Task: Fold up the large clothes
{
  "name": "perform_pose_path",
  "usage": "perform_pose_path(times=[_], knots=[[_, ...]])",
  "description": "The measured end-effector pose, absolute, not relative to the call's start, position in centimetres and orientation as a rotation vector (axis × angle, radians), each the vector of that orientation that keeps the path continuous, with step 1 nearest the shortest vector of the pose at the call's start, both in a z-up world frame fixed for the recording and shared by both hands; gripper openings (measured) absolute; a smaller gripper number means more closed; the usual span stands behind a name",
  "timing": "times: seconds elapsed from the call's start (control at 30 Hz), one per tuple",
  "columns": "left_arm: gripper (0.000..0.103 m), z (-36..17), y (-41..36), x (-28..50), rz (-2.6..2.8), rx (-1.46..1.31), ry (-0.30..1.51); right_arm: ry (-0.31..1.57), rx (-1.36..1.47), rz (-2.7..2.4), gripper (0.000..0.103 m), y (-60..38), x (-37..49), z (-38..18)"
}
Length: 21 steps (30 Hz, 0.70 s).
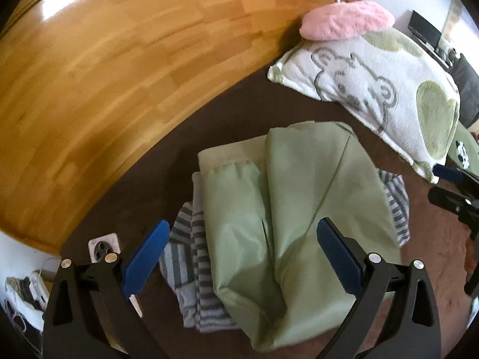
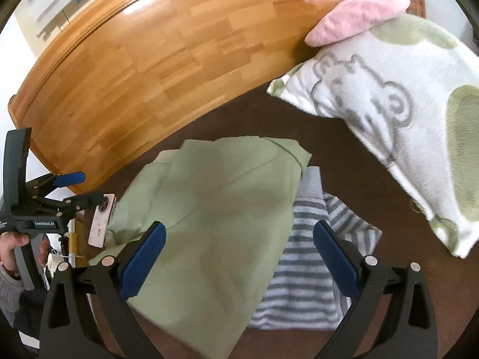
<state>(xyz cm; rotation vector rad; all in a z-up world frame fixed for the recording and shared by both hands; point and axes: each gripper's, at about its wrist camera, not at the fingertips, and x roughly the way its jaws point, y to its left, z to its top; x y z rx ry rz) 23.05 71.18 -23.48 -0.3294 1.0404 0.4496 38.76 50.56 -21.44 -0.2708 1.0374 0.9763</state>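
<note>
On the far left of the bed a phone (image 1: 105, 246) lay by the wooden headboard (image 1: 119, 74), near the edge. Next to it, in the middle of the dark brown bed cover (image 1: 167, 161), sat the green garment (image 1: 287, 209), folded into a thick bundle. It lay on top of a striped grey garment (image 1: 185, 257), which poked out on both sides. Further right, a white pillow with a bear on it (image 1: 377, 89) leaned near the headboard, with a pink cushion (image 1: 347, 19) on top. The left gripper (image 1: 242, 261) hung over the green bundle and pointed steeply down at it. Its jaws were wide open and held nothing. In the right wrist view, a hand (image 2: 13, 249) gripped that tool's handle at the left edge. The right gripper (image 2: 239, 258) hung over the bundle too, tilted down, with its jaws spread as wide as they go and nothing in them. The fold on the green garment looked done, and both tools seemed to be off it. The next move probably called for picking the striped garment, or pulling the green one aside first, since it sat on top and could slide apart if tugged.
</note>
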Motion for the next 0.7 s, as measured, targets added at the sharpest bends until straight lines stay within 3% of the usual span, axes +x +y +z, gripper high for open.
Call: perform_pose_path(times=[0.3,0.7], knots=[[0.096,-20.5,68.1,19.5,0.476,-0.372,1.058,0.999,-0.299,0.946,0.097,46.7,34.6,-16.4],[0.096,-18.7,62.5,14.3,0.509,-0.332,0.99,0.891,-0.414,0.902,0.097,44.3,27.4,-14.0]])
